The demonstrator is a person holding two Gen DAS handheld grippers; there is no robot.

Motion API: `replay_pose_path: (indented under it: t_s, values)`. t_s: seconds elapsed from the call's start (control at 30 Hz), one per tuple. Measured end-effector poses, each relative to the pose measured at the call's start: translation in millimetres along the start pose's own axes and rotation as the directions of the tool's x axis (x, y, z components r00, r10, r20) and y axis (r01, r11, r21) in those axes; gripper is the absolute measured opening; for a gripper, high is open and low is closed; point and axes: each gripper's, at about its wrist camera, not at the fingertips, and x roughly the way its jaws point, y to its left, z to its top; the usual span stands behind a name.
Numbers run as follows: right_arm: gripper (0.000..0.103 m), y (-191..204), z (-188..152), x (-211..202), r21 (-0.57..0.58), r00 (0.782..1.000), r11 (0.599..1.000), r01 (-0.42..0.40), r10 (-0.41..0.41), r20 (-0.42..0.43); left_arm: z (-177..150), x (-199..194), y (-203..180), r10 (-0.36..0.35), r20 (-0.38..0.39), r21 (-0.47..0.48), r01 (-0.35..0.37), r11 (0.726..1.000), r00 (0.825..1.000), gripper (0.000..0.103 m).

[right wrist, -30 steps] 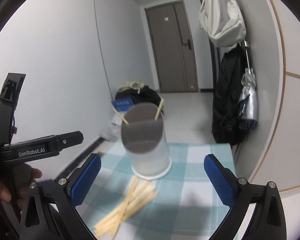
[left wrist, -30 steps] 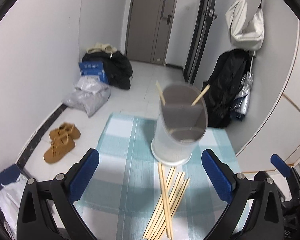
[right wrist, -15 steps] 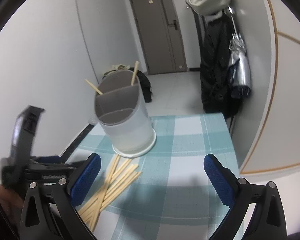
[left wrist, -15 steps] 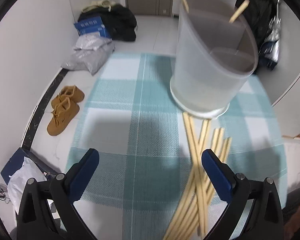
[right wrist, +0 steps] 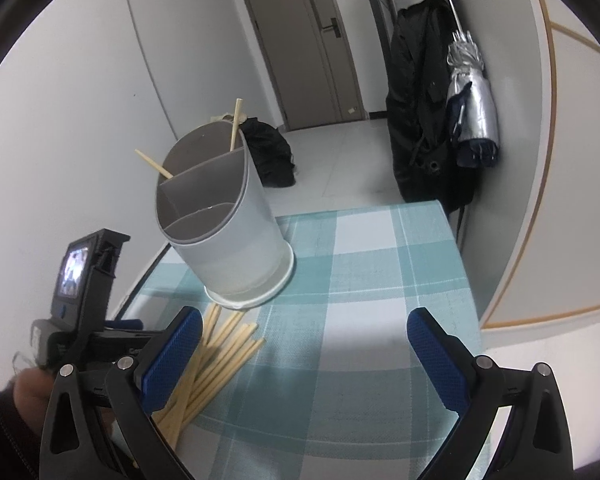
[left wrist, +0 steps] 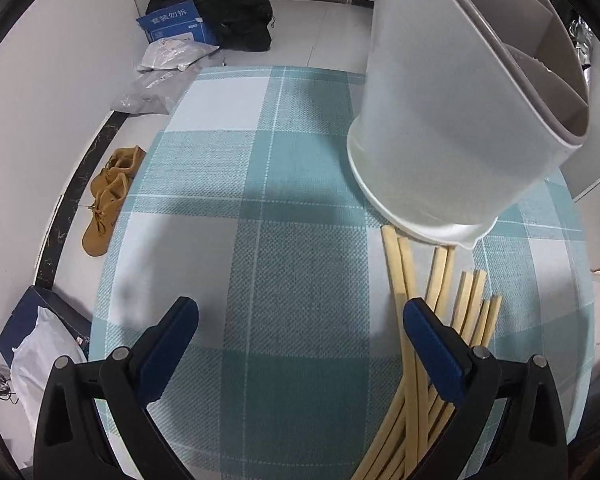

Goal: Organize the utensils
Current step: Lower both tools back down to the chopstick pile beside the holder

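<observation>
Moved the left gripper (left wrist: 300, 320) down close over the loose chopsticks (left wrist: 440, 320), fingers spread wide, nothing held. Kept the right gripper (right wrist: 304, 340) wide too, empty. Lay touching the holder (right wrist: 224, 220) on the checked cloth (right wrist: 360, 280).

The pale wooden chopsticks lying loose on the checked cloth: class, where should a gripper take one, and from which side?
Take one of the pale wooden chopsticks near its free far end, where the tips fan apart just short of the grey plastic utensil holder. Nearer the camera they cross and overlap. Come from above with the open left gripper, fingers straddling the stick, since it lies flat on the teal checked cloth.
</observation>
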Motion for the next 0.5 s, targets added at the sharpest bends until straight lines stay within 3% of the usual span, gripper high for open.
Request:
replay_pose_path:
  t_s: [0.17, 0.4, 0.5]
  values:
    - [0.103, 0, 2, -1, 0.013, 1.0, 1.0, 0.002, -0.002, 0.015, 3, 5, -8, 0.033, -0.045, 0.033, -0.032, 0.999, 0.998, 0.1]
    - [0.1, -2, 2, -5, 0.035, 1.0, 0.999, -0.021, 0.021, 0.018, 8, 5, -15, 0.044, -0.039, 0.058, -0.042, 0.997, 0.998, 0.099]
    - [0.096, -3, 2, -7, 0.044, 0.999, 0.999, -0.031, 0.03, 0.033, 13, 7, -17, 0.016, -0.024, 0.065, -0.015, 0.998, 1.0, 0.087]
